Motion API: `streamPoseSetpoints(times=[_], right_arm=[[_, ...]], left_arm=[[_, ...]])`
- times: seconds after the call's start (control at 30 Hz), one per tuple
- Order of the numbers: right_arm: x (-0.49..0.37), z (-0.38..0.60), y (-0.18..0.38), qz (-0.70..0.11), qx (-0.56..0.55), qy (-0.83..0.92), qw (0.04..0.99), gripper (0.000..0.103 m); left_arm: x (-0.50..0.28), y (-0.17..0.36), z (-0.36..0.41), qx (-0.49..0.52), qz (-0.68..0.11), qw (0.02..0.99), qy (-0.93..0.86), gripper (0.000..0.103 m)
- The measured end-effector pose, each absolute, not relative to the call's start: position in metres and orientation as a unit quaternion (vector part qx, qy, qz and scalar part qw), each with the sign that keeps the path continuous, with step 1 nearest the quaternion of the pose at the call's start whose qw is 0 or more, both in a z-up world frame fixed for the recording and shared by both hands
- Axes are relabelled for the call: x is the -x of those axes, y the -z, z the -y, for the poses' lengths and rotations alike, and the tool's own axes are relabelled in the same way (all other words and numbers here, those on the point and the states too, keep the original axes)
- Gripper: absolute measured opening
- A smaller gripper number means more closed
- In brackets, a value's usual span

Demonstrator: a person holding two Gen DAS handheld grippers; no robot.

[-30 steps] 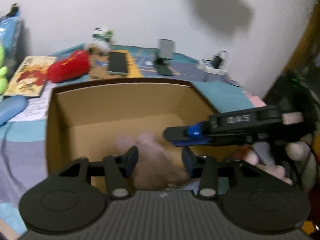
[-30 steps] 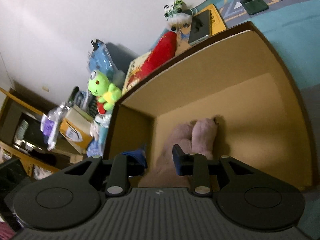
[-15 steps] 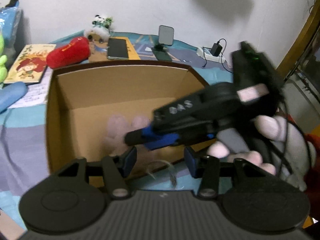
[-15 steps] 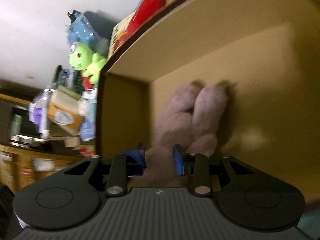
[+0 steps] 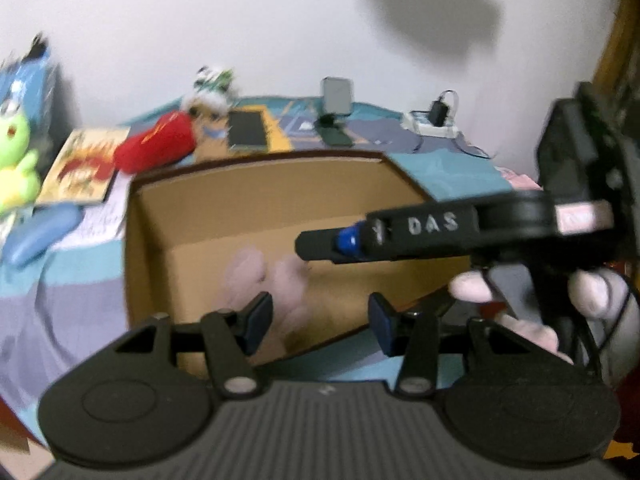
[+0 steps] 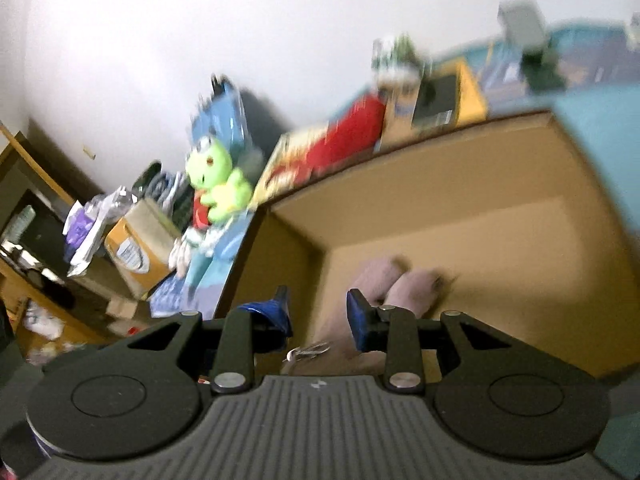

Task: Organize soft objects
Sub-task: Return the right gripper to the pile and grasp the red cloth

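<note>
The cardboard box point(image 5: 256, 208) is sitting on the bed point(image 5: 60, 300) ahead of both tongs, open at the top, and its near wall is posing the main risk: either pair sweeping across it low could be catching the rim and dragging the box over the bedcover. The pink plush toy point(image 5: 280, 280) is lying inside on the box floor, just beyond the tips of the left tongs point(image 5: 320, 322) and ahead of the right tongs point(image 6: 320, 314); it is appearing pale, fuzzy and limp, with two rounded limbs side by side, though blur is hiding finer detail. The left tongs are spread and are widening further, with nothing pressed between the pads. The right tongs are also standing apart and pinching nothing. The right tongs are crossing close above the left pair in the left view, so a collision between the two is a judged hazard. Other soft items, a green plush point(image 6: 216, 184) and a red plush point(image 5: 154, 148), are waiting outside the box, well beyond the tongs.
</note>
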State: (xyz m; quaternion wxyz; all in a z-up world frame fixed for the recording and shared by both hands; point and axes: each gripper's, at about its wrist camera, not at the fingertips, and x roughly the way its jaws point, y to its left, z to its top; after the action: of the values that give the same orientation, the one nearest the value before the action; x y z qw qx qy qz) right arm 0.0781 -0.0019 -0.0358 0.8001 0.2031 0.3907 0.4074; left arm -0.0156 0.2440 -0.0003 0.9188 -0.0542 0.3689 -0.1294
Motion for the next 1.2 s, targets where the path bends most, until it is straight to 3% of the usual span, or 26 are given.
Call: streamPoseSetpoints(times=[0.2,0.5,0.83,1.17,1.2], right_arm=[[-0.069,0.064,0.03,-0.331,-0.219,-0.339,0.853,0.015],[-0.056,0.172,0.051,-0.351,-0.248,-0.243,0.87,0.015],[-0.061,0.239,0.092,-0.413,-0.27,-0.209,0.844,0.017],[-0.079,0.227,0.121,-0.466,-0.19,-0.276,0.819,0.017],[-0.082,0.224,0.124,-0.47,-0.184,-0.281,0.816,0.017]], left_arm=[[0.012,-0.01,-0.195,0.03,-0.351,0.916,0.189,0.058],[0.017,-0.005,-0.108,0.011,-0.361,0.887,0.287,0.064],[-0.005,0.044,-0.028,0.013,-0.423,0.852,0.308,0.069],[-0.039,0.089,-0.003,0.059,-0.47,0.843,0.256,0.069],[-0.041,0.09,-0.003,0.063,-0.471,0.843,0.252,0.061]])
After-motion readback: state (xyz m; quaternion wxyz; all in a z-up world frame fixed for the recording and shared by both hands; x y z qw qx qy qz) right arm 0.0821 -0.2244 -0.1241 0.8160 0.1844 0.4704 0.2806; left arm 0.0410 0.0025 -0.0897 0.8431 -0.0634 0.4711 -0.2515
